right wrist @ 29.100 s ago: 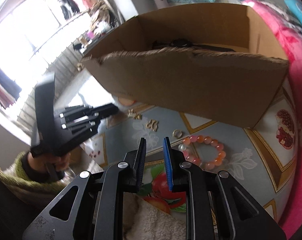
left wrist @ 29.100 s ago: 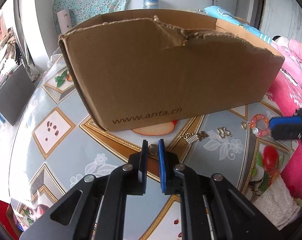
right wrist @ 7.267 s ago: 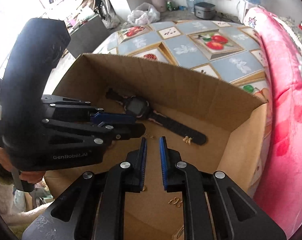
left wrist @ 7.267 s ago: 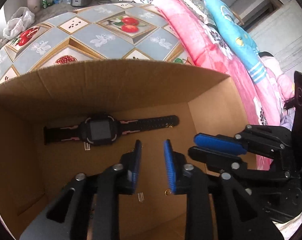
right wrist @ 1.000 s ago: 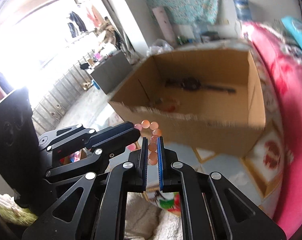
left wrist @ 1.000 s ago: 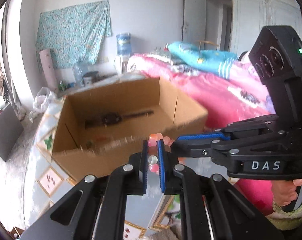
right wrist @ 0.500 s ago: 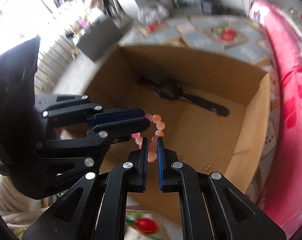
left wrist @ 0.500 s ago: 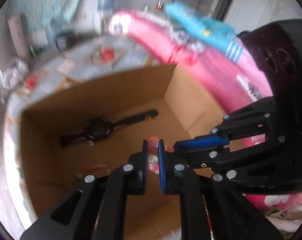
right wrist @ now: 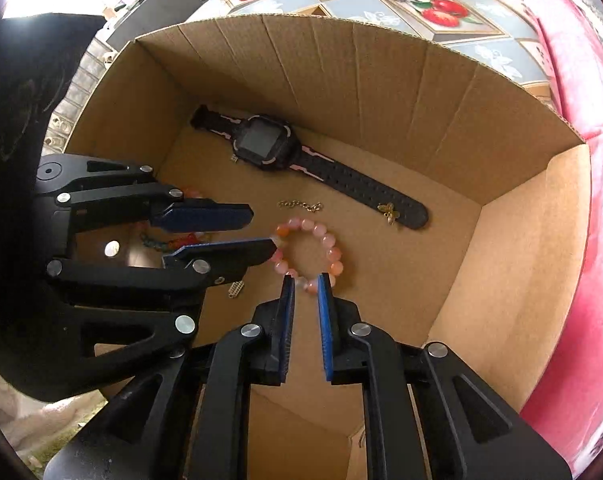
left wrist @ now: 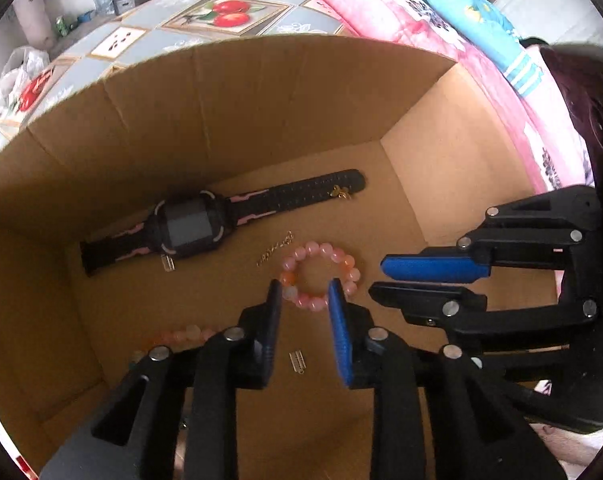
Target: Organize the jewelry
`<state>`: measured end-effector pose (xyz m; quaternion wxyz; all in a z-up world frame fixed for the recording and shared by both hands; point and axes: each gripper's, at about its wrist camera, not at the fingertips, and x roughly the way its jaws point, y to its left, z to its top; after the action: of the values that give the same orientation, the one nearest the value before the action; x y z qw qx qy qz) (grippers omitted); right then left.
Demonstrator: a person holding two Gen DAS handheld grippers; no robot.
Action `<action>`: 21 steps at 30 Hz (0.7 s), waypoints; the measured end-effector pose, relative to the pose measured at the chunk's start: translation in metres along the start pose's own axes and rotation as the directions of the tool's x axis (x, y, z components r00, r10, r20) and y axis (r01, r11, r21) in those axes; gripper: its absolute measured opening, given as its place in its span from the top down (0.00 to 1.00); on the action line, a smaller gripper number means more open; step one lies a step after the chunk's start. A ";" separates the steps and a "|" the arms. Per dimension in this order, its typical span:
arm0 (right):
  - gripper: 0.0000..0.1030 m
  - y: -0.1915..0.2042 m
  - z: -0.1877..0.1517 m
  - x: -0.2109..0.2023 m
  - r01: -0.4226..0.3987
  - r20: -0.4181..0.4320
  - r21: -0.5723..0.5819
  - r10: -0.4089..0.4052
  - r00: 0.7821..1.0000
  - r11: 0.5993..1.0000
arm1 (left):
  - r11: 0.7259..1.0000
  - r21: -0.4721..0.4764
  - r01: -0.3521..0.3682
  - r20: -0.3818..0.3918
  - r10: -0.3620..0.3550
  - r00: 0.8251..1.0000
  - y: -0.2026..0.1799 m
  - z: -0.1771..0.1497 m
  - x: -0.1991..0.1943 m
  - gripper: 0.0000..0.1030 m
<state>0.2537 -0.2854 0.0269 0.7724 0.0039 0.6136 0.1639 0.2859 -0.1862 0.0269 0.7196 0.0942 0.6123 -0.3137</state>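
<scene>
A pink and orange bead bracelet (left wrist: 321, 272) (right wrist: 309, 252) lies flat on the floor of an open cardboard box (left wrist: 229, 92) (right wrist: 513, 260). My left gripper (left wrist: 303, 296) is open, its fingertips just short of the bracelet. My right gripper (right wrist: 304, 284) is open too, right at the bracelet's near edge, beside the left one. A black and pink watch (left wrist: 189, 228) (right wrist: 263, 144) lies along the far wall. A second bead bracelet (left wrist: 181, 336) lies at the near left, partly hidden by my left gripper.
A short gold chain (left wrist: 275, 248) (right wrist: 299, 205), a gold butterfly charm (right wrist: 389, 212) on the watch strap and small silver clasps (left wrist: 297, 362) (right wrist: 235, 290) lie on the box floor. The box stands on a fruit-patterned table (left wrist: 205, 12), with pink bedding (right wrist: 573, 80) to the right.
Both grippers held the bead bracelet between them over the box. Both have opened, and the bracelet now lies on the box floor.
</scene>
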 end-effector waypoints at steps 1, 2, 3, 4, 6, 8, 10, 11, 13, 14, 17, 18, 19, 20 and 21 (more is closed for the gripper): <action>0.86 0.000 -0.002 -0.001 -0.003 0.008 0.004 0.003 1.000 1.000 | 1.000 -0.008 0.009 0.008 -0.009 1.000 0.000 -0.002 -0.003 0.75; 0.85 0.000 -0.004 -0.005 -0.007 0.021 0.010 0.007 1.000 1.000 | 1.000 -0.010 0.014 0.022 -0.014 1.000 0.000 -0.004 -0.007 0.75; 0.85 0.000 -0.007 -0.010 -0.013 0.038 0.015 0.013 0.999 1.000 | 1.000 -0.007 0.010 0.050 -0.010 0.999 -0.002 -0.006 -0.016 0.74; 0.85 0.000 -0.010 -0.017 -0.021 0.060 0.020 0.020 0.998 1.000 | 1.000 -0.002 0.006 0.076 -0.006 0.997 -0.006 -0.009 -0.024 0.72; 0.82 0.001 -0.020 -0.040 -0.040 0.139 0.033 0.035 0.990 0.999 | 1.000 0.012 0.006 0.162 -0.008 0.987 -0.011 -0.019 -0.052 0.64; 0.74 0.000 -0.033 -0.073 -0.050 0.251 0.047 0.037 0.967 0.998 | 1.000 0.014 -0.020 0.283 0.015 0.959 -0.013 -0.037 -0.090 0.53; 0.66 -0.004 -0.051 -0.101 -0.052 0.351 0.065 0.026 0.936 0.997 | 0.999 0.003 -0.045 0.374 0.041 0.926 -0.009 -0.058 -0.119 0.42; 0.63 -0.006 -0.067 -0.116 -0.047 0.403 0.084 0.010 0.915 0.995 | 0.997 -0.013 -0.072 0.432 0.071 0.899 -0.006 -0.074 -0.137 0.34; 0.53 -0.014 -0.092 -0.130 -0.057 0.466 0.123 -0.007 0.885 0.991 | 0.992 -0.053 -0.118 0.501 0.129 0.856 0.002 -0.096 -0.155 0.25; 0.48 -0.020 -0.109 -0.133 -0.062 0.489 0.158 -0.024 0.872 0.986 | 0.987 -0.085 -0.139 0.522 0.163 0.837 0.008 -0.107 -0.161 0.22; 0.47 -0.036 -0.141 -0.121 -0.117 0.490 0.241 -0.017 0.872 0.963 | 0.966 -0.223 -0.134 0.510 0.232 0.828 0.040 -0.136 -0.152 0.17; 0.47 -0.039 -0.146 -0.115 -0.141 0.484 0.258 -0.002 0.875 0.956 | 0.959 -0.252 -0.128 0.485 0.239 0.841 0.047 -0.139 -0.143 0.17; 0.47 -0.041 -0.146 -0.106 -0.165 0.473 0.282 0.012 0.881 0.945 | 0.948 -0.297 -0.113 0.444 0.242 0.863 0.057 -0.141 -0.129 0.17; 0.47 -0.046 -0.151 -0.093 -0.185 0.457 0.308 0.026 0.889 0.933 | 0.940 -0.330 -0.084 0.410 0.223 0.884 0.065 -0.144 -0.115 0.17; 0.47 -0.046 -0.150 -0.081 -0.198 0.446 0.318 0.038 0.894 0.927 | 0.936 -0.348 -0.049 0.392 0.193 0.900 0.069 -0.145 -0.104 0.17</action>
<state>0.1072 -0.3788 0.0576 0.8638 0.2174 0.4450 0.0929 0.2000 -0.0213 0.0736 0.8581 -0.0590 0.4796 -0.1738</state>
